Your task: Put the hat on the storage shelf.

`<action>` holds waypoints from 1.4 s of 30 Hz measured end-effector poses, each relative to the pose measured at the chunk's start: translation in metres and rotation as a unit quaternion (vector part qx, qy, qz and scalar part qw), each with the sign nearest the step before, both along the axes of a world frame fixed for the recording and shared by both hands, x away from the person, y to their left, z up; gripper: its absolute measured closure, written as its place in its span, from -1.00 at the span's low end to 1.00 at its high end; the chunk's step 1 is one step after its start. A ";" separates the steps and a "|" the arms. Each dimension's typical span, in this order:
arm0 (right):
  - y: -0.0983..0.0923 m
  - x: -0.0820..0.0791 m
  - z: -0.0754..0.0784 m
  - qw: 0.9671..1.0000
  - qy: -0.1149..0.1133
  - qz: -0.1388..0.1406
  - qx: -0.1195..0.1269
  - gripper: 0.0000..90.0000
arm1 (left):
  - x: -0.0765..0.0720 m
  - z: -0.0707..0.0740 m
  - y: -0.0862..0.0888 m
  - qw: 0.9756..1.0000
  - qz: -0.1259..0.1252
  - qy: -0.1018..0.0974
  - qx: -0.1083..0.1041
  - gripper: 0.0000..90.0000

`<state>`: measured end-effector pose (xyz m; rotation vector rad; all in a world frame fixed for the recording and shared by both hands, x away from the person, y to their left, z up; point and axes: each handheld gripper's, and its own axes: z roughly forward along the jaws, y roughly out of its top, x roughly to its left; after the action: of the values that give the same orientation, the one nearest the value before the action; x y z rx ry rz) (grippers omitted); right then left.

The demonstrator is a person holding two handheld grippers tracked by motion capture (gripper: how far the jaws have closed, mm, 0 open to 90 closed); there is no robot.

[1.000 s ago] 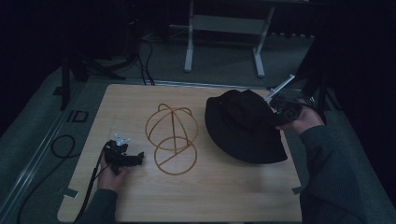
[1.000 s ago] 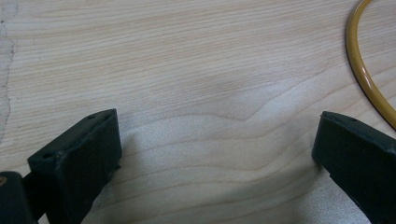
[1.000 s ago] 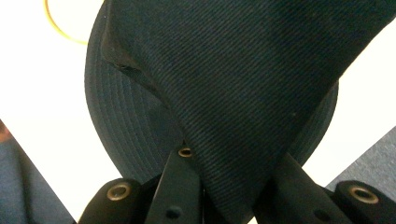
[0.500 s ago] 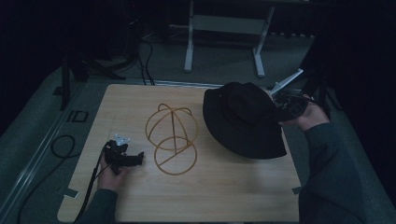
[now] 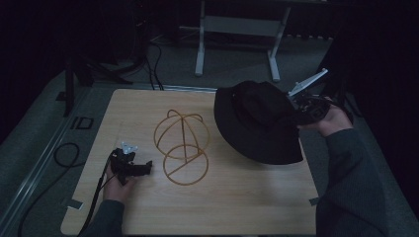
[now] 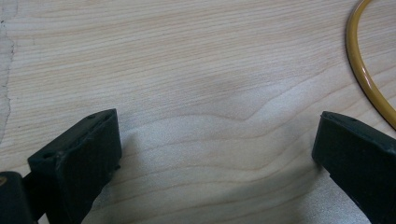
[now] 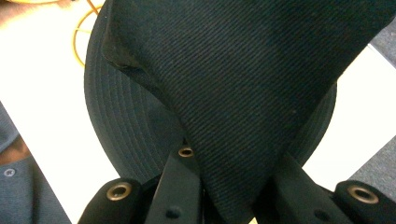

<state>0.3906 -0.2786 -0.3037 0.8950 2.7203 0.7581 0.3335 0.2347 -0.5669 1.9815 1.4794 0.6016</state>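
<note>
At the lower left of the high view the left gripper rests on the table, jaws wide and empty, pointing right at the wire stand just beside it. Right of the stand, toward the upper right, the right gripper clamps the black hat, brim tilted, crown toward the stand

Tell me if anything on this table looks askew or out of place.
The black hat sits crumpled and tilted: the right gripper pinches its crown, lifting that side while the brim drags on the table. The gold wire stand stands upright and bare. Nothing looks damaged.
</note>
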 end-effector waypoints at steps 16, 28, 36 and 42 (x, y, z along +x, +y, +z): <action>0.003 -0.007 0.018 0.999 -0.021 0.022 0.028 0.90 | 0.000 0.000 0.000 1.000 0.000 0.000 0.000 -0.97; 0.008 -0.009 0.027 0.998 -0.029 0.041 0.043 0.90 | 0.000 0.000 0.000 1.000 -0.001 0.001 0.001 -0.97; 0.013 -0.008 0.032 0.997 -0.031 0.055 0.054 0.90 | 0.000 0.000 0.000 1.000 -0.001 0.001 0.001 -0.97; 0.019 -0.008 0.037 0.996 -0.033 0.066 0.054 0.90 | 0.000 0.000 0.000 1.000 -0.001 0.001 0.001 -0.97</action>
<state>0.3824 -0.2593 -0.2671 0.7019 2.7228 0.9508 0.3334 0.2350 -0.5667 1.9866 1.4779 0.6008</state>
